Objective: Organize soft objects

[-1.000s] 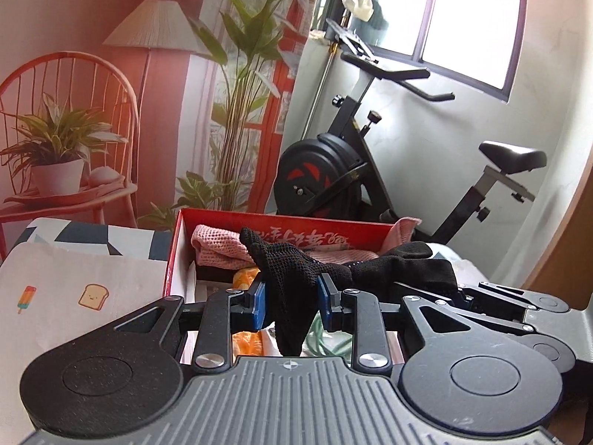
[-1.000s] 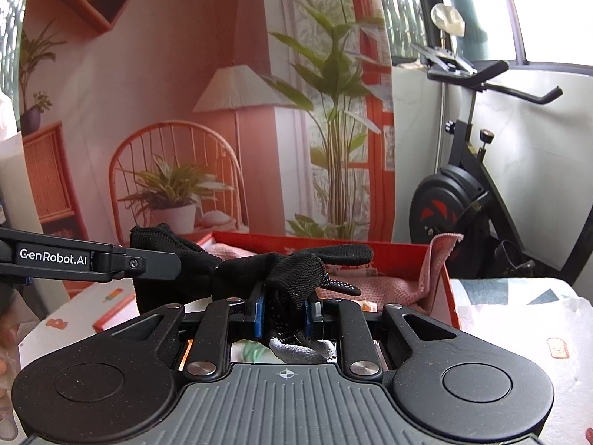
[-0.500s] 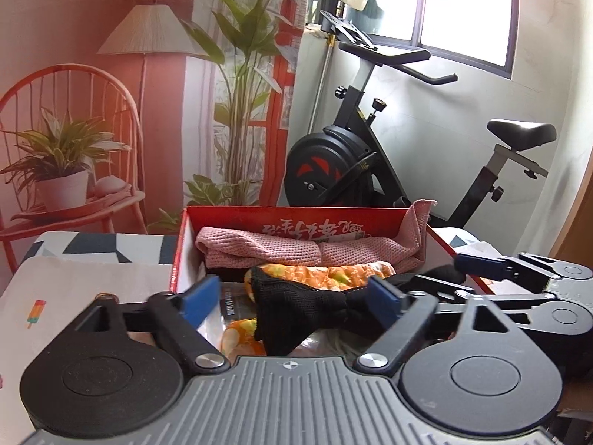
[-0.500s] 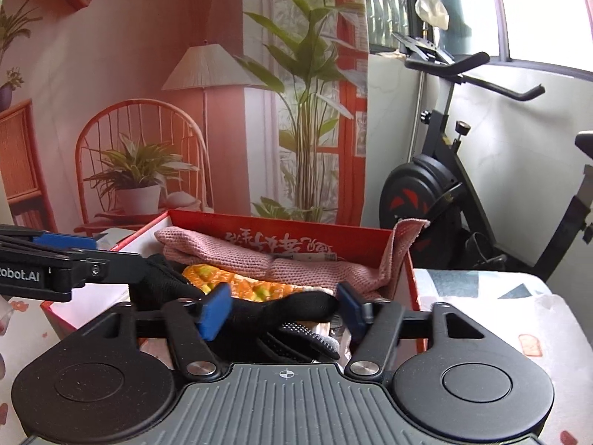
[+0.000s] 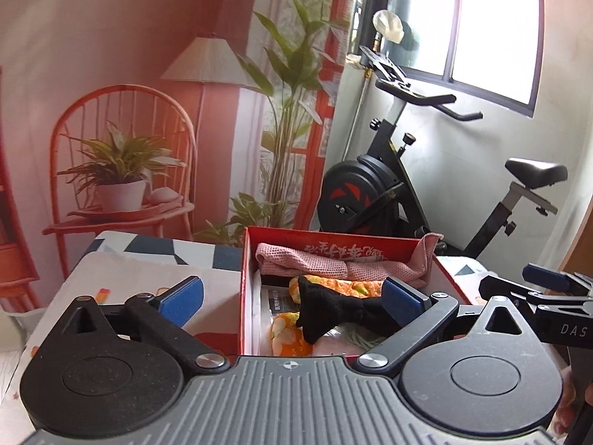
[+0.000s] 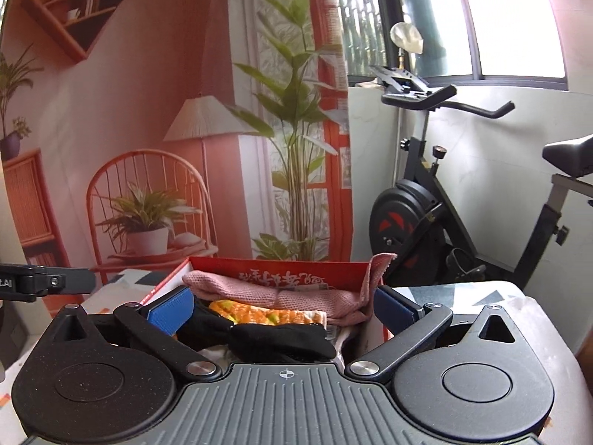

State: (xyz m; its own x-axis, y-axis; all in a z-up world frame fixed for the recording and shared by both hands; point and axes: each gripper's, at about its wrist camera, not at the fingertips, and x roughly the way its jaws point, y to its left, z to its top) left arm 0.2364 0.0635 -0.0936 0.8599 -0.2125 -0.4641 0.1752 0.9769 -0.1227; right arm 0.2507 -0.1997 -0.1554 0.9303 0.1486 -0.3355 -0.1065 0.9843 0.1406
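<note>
Both grippers, left gripper (image 5: 292, 294) and right gripper (image 6: 281, 306), have their jaws spread wide and hold nothing. Your black glove (image 5: 333, 309) lies inside the red box (image 5: 242, 289) on the desk; lift clear without snagging it.

Black glove (image 5: 326, 309): right end hidden behind the left gripper's right finger pad (image 5: 402, 302); in the right wrist view, near edge (image 6: 274, 341) hidden below the gripper body. Red box (image 5: 242, 296): floor mostly covered by the contents, near wall hidden behind the gripper. Orange patterned cloth (image 6: 267, 314): only a strip visible, the rest under the pink cloth (image 6: 296, 293) and the glove. Label print on the packet (image 5: 276, 298): too small to read. Exercise bike (image 6: 426, 200): seat cut off at the right edge.
</note>
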